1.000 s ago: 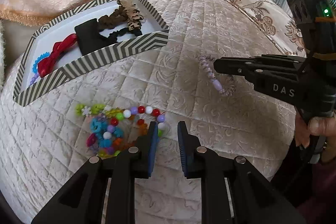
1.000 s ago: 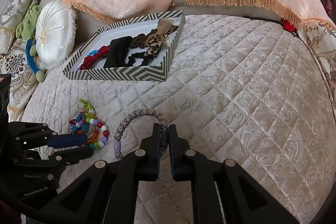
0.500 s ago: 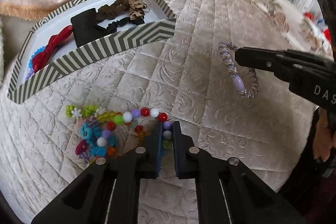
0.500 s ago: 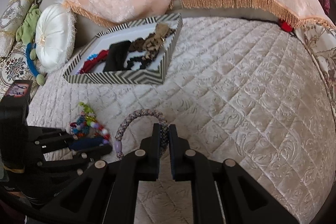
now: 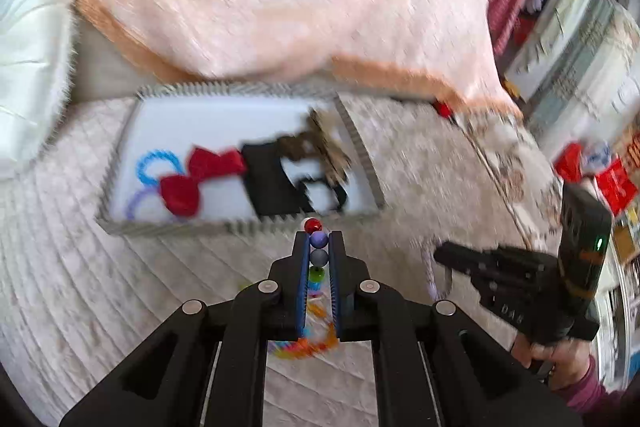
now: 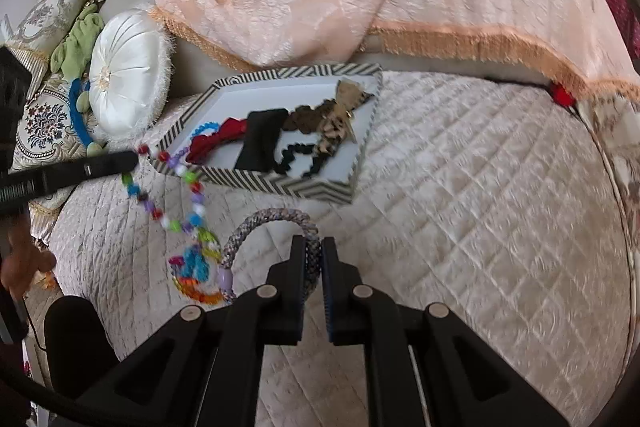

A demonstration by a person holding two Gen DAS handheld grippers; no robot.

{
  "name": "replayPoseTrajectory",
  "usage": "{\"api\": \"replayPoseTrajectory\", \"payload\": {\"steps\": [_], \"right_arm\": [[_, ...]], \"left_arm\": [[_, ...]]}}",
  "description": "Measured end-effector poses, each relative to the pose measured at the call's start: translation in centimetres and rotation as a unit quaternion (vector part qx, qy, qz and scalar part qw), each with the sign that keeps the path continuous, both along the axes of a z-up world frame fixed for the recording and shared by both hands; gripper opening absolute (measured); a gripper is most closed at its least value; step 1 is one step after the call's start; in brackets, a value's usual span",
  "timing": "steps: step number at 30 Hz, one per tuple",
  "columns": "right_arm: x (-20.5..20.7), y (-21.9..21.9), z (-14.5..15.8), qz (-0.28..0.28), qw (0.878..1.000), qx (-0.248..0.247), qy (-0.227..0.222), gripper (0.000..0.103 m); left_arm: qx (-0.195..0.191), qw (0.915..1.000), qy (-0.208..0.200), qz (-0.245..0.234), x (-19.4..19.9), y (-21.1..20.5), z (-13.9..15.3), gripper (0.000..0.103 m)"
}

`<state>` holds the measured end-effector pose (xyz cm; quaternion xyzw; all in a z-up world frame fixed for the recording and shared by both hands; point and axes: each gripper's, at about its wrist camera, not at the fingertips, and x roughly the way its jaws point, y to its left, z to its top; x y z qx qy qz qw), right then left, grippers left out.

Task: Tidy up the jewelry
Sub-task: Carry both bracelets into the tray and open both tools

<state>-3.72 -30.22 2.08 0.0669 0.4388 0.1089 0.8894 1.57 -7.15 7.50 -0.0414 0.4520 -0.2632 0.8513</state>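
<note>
The left gripper is closed on the colourful bead necklace, whose strand hangs in a loop down toward the quilted bed, so it can likely be carried clear of the cover. The right gripper is clamped on the braided bracelet, holding it lifted just beside the dangling beads. Beyond both, toward the far left, sits the striped tray, already holding a red bow and dark hair ties; it is the probable destination for both pieces.
</note>
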Motion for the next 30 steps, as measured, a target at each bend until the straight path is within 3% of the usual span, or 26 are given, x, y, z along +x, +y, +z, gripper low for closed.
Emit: {"api": "replayPoseTrajectory", "payload": {"steps": [6, 14, 24, 30], "right_arm": [[3.8, 1.8, 1.0, 0.020, 1.000, -0.014, -0.001, 0.007], [10.8, 5.2, 0.5, 0.048, 0.999, -0.006, 0.012, 0.007], [21.6, 8.7, -3.0, 0.037, 0.998, -0.015, 0.044, 0.007], [26.1, 8.9, -5.8, 0.003, 0.997, -0.020, 0.071, 0.007]], "left_arm": [[0.022, 0.9989, -0.016, 0.039, 3.4, 1.9, 0.5, 0.000], [0.042, 0.9951, 0.002, 0.090, 9.5, 3.9, -1.9, 0.000], [0.025, 0.9890, 0.032, 0.142, 16.6, 5.3, -6.4, 0.000], [0.031, 0.9842, 0.061, 0.163, 18.0, 6.4, -10.0, 0.000]]}}
